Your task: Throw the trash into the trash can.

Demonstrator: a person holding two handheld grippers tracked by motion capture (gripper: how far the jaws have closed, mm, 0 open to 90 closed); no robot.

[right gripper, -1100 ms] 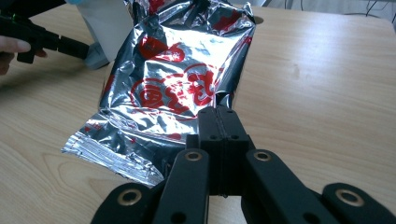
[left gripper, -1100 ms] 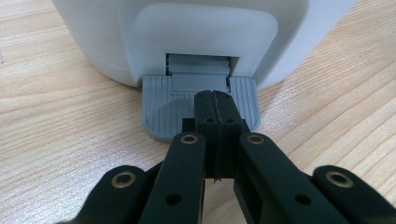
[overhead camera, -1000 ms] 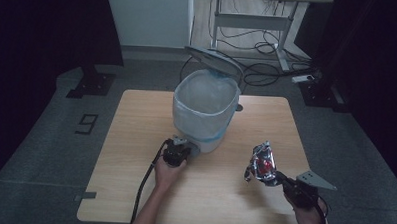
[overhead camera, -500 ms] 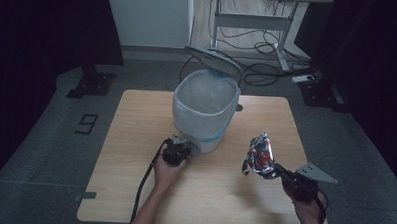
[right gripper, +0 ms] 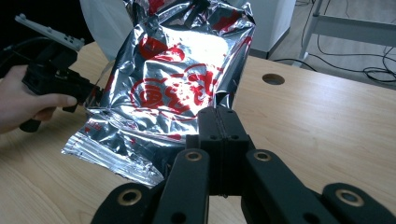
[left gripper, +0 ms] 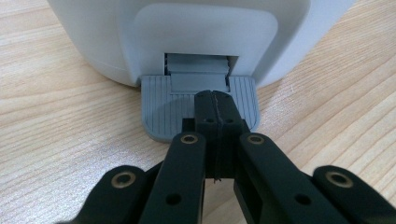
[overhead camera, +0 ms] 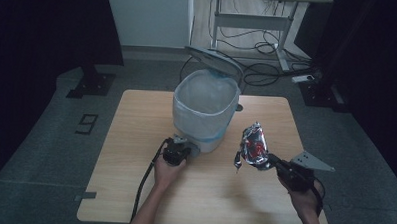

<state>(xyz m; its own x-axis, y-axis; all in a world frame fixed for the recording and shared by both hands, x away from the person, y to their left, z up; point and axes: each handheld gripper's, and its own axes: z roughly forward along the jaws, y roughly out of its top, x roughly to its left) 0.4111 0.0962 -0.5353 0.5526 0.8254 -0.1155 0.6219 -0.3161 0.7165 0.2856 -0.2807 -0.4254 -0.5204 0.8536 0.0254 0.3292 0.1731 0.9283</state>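
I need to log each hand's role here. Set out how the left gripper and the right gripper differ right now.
The left gripper presses its shut tips down on the bin's grey pedal, low at the table; the right gripper is raised above the table. The left gripper holds nothing between its jaws; the right gripper pinches a silver foil bag with red print. Both have their black jaws closed.
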